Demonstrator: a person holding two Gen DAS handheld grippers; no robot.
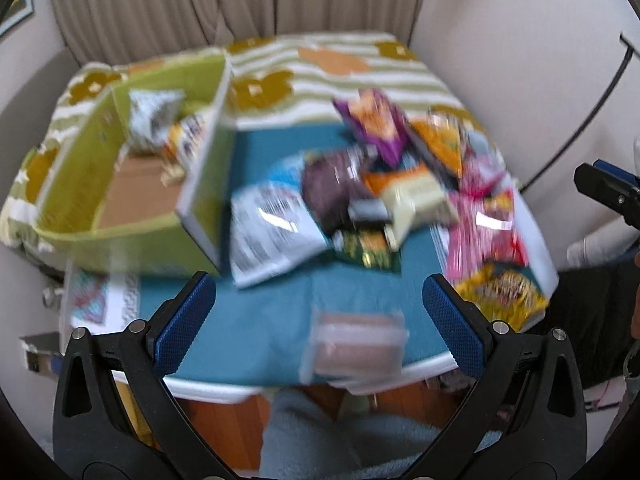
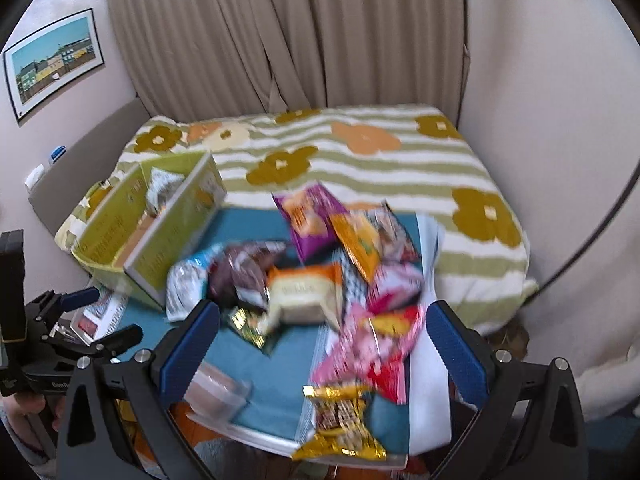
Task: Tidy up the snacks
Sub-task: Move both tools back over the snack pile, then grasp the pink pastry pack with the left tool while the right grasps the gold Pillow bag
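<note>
A heap of snack bags (image 1: 384, 184) (image 2: 320, 276) lies on a blue cloth (image 1: 272, 320) (image 2: 276, 372) spread over a bed. A green cardboard box (image 1: 132, 184) (image 2: 160, 224) stands at the left with two packets inside. A clear-wrapped pink pack (image 1: 356, 348) (image 2: 216, 392) lies at the cloth's near edge. A gold bag (image 1: 504, 296) (image 2: 340, 420) sits at the near right. My left gripper (image 1: 320, 320) is open above the pink pack, holding nothing. My right gripper (image 2: 324, 348) is open over the pink and red bags, also holding nothing. Both views are blurred.
The bed carries a striped cover with flowers (image 2: 360, 152). Beige curtains (image 2: 280, 32) hang behind, a wall (image 2: 540, 80) is close on the right, and a framed picture (image 2: 52, 60) hangs left. A dark cable (image 1: 592, 112) runs down the right wall. The other gripper (image 2: 60, 328) shows at left.
</note>
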